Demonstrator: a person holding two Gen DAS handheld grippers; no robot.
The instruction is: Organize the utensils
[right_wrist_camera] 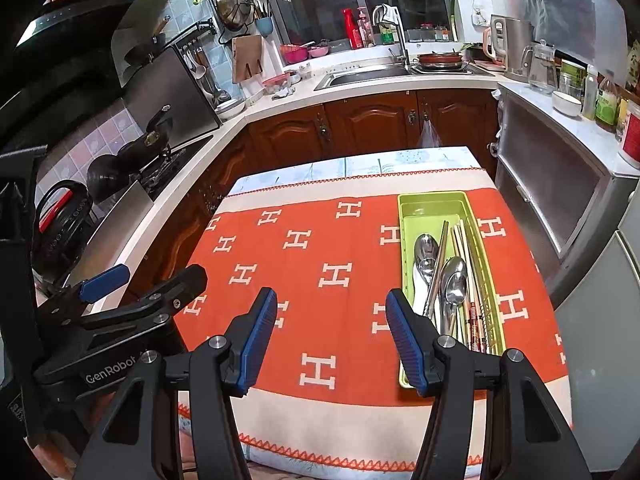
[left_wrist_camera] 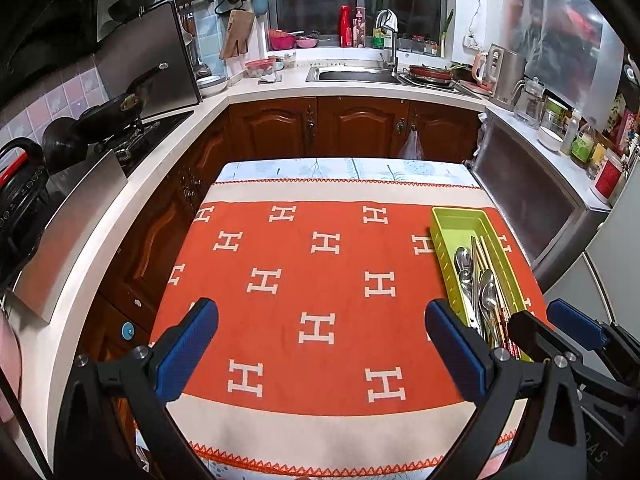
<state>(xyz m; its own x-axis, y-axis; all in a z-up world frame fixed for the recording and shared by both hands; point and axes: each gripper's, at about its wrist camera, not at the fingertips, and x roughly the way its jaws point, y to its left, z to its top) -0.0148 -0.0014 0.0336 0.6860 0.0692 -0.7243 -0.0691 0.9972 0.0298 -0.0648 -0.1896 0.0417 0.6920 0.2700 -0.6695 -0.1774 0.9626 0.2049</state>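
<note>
Across the orange-clothed table (right_wrist_camera: 320,320), from left: left claw (left_wrist_camera: 322,354) spread wide, empty; right claw (right_wrist_camera: 332,336) likewise gaping, empty. At right, spoons (right_wrist_camera: 448,276) and chopsticks (right_wrist_camera: 464,248) gathered inside green tray (right_wrist_camera: 432,200). Nothing loose visible; sorting apparently finished.

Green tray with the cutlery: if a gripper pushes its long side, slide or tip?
The green tray probably slides: it looks low and flat on the orange cloth. The cloth may bunch. The loose spoons and chopsticks would likely shift and rattle.
</note>
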